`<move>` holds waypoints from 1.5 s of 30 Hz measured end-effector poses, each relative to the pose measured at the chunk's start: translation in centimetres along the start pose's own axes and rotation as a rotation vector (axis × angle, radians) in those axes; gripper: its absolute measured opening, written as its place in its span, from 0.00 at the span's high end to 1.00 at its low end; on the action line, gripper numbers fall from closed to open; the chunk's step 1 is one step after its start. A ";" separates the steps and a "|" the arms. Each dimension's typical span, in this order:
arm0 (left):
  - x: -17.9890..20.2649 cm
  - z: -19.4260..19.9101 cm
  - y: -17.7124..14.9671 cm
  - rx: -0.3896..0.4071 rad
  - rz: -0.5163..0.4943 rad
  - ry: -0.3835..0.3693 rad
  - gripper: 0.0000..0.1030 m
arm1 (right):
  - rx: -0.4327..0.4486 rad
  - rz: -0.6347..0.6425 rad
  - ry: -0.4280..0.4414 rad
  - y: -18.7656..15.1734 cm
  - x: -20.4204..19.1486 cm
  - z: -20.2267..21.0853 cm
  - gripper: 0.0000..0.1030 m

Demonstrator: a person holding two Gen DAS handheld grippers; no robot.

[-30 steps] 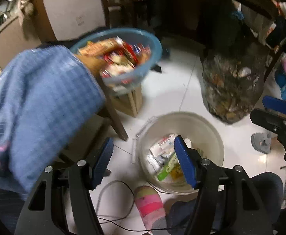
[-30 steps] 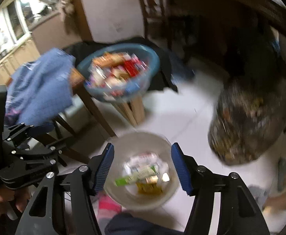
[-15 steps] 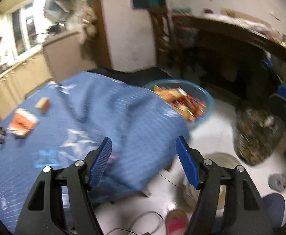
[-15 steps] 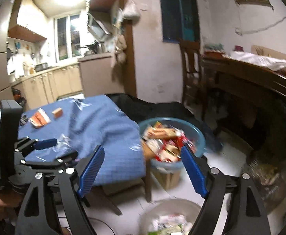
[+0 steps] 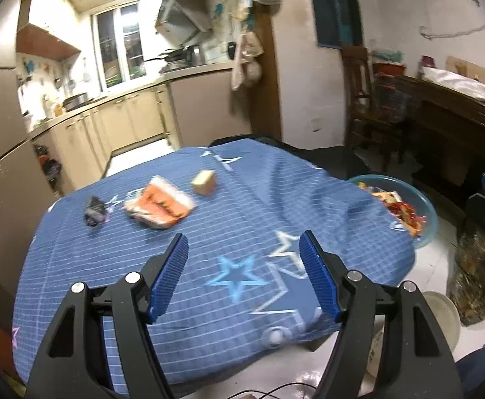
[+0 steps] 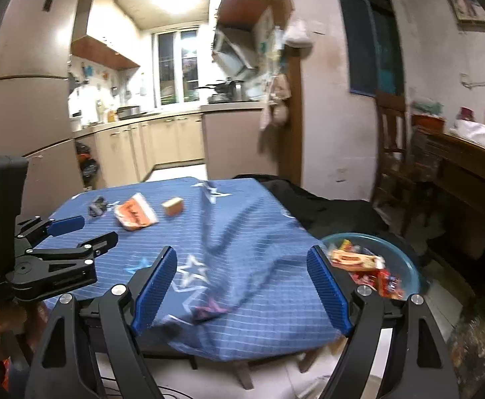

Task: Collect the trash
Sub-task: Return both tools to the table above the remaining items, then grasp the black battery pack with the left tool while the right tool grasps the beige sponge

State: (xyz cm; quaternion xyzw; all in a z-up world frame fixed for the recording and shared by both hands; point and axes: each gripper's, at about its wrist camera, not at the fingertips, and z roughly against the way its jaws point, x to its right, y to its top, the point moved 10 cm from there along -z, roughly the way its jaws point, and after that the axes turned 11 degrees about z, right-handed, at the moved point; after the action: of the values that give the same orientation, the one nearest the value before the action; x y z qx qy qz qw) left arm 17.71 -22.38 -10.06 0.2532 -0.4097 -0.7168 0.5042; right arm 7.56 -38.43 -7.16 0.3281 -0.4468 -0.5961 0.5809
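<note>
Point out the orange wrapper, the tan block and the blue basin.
orange wrapper [image 5: 158, 204], left wrist view, its middle.
tan block [image 5: 204, 182], left wrist view, its front face.
blue basin [image 6: 407, 267], right wrist view, its inner wall.

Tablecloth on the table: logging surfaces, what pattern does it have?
Blue tablecloth with a thin white grid and star outlines; clearest in the left wrist view.

A matt checked cloth [image 5: 242, 206] drapes the bench, a glossy plastic basin [image 6: 405, 266] at its 3 o'clock edge, above shiny floor tiles [image 5: 432, 266].
</note>
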 end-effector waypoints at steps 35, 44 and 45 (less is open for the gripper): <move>-32.1 -13.3 4.8 -0.208 0.338 0.153 0.24 | -0.114 0.141 0.381 5.1 -17.7 -19.0 0.13; -32.2 -21.6 6.8 -0.247 0.444 0.105 0.23 | -0.171 0.071 0.383 4.2 -15.6 -24.3 0.13; -32.5 -22.5 6.8 -0.252 0.450 0.118 0.23 | -0.175 0.065 0.380 4.2 -15.3 -24.8 0.13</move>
State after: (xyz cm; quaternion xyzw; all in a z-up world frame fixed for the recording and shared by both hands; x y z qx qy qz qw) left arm 50.46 -0.70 -17.96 0.1322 -0.3330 -0.6159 0.7016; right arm 33.52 -26.76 -14.89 0.3681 -0.2861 -0.5412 0.6998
